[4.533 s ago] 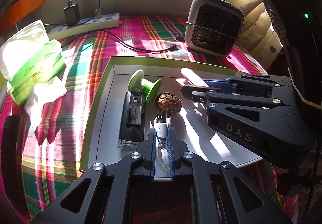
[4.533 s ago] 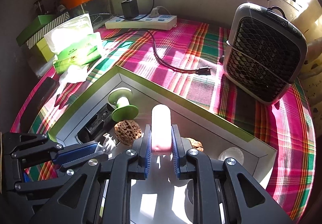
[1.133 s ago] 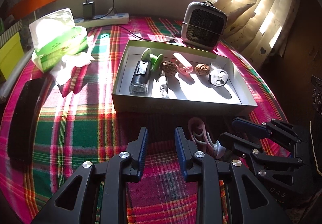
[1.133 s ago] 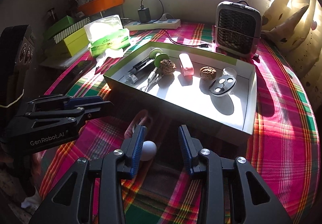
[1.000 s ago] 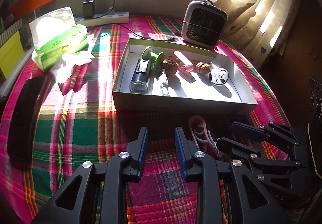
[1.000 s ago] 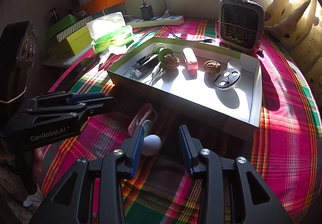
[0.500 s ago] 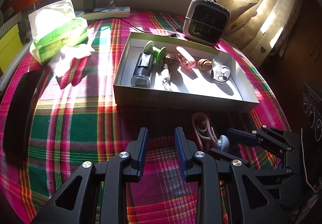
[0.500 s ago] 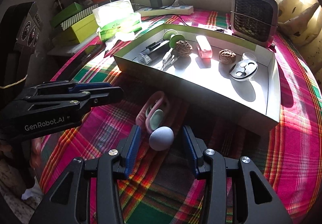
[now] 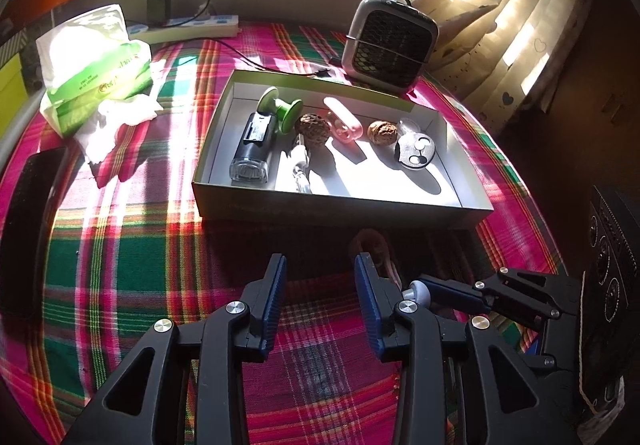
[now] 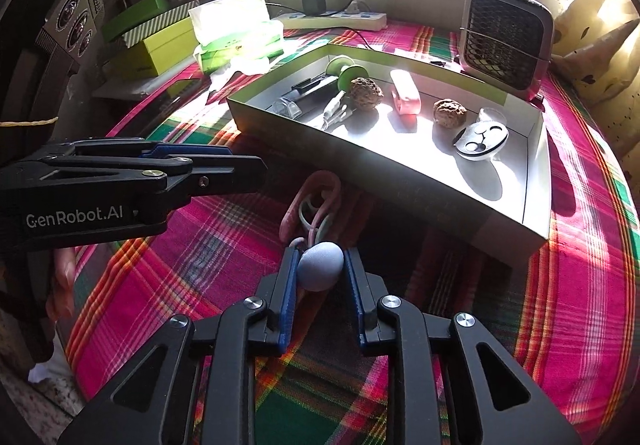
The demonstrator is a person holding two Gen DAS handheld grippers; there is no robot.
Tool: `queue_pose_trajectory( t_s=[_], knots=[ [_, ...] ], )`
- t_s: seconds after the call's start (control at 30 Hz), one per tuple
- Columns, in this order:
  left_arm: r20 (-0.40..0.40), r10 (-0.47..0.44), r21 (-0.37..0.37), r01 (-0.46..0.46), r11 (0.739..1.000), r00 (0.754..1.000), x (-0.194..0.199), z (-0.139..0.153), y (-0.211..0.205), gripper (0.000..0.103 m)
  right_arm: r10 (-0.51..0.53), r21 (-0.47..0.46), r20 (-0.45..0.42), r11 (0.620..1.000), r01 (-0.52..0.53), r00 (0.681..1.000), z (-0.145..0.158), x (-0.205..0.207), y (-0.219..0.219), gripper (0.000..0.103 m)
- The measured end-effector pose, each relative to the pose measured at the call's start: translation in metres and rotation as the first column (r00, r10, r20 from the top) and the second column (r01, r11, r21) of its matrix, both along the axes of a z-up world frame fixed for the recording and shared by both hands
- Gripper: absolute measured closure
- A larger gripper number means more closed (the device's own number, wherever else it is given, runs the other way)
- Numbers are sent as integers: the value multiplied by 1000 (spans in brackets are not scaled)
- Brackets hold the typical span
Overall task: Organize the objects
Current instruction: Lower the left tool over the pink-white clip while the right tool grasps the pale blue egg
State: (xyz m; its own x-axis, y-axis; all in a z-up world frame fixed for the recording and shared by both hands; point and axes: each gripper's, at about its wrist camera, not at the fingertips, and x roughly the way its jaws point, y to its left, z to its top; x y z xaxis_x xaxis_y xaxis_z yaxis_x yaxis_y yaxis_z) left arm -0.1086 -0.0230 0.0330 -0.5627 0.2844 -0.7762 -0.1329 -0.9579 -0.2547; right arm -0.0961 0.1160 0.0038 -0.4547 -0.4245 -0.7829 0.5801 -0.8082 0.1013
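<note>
A pale blue-grey egg point(image 10: 322, 271) sits between the pads of my right gripper point(image 10: 321, 253), whose jaws are closing and press on both its sides, low over the plaid cloth. In the left wrist view the egg point(image 9: 418, 291) shows at that gripper's tip. Just beyond it lies a pink and green looped toy point(image 10: 312, 205), in shadow before the open box point(image 10: 360, 161). My left gripper point(image 9: 320, 257) hovers over bare cloth to the left, its jaws opening with nothing between them. The box holds a green spool point(image 9: 280, 109), a black device, two walnuts, a pink capsule point(image 9: 344, 121) and a round disc.
A small fan heater point(image 9: 390, 43) stands behind the box. A tissue pack point(image 9: 96, 65) and a power strip point(image 9: 188, 29) lie at the back left, a black slab point(image 9: 28, 221) at the left edge. Green boxes point(image 10: 148, 41) are stacked far left.
My right gripper's jaws have come together on the egg, which stood loose between them before. The left gripper's jaws have spread wider. Both hands have stayed about in place.
</note>
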Motion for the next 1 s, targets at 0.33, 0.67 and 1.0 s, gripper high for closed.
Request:
queue_pose_trajectory(
  t_s=[0.33, 0.67, 1.0],
  knots=[
    [27, -23, -27, 24, 999, 999, -6, -7, 16, 67, -20, -14, 1, 1000, 20, 1000, -1, 9, 14, 79],
    [28, -31, -26, 32, 999, 999, -7, -7, 26, 64, -64, -27, 0, 998, 64, 998, -1, 9, 34, 79],
    [27, -28, -73, 30, 997, 999, -11, -13, 42, 64, -90, -31, -2, 995, 90, 996, -1, 6, 46, 79]
  ],
)
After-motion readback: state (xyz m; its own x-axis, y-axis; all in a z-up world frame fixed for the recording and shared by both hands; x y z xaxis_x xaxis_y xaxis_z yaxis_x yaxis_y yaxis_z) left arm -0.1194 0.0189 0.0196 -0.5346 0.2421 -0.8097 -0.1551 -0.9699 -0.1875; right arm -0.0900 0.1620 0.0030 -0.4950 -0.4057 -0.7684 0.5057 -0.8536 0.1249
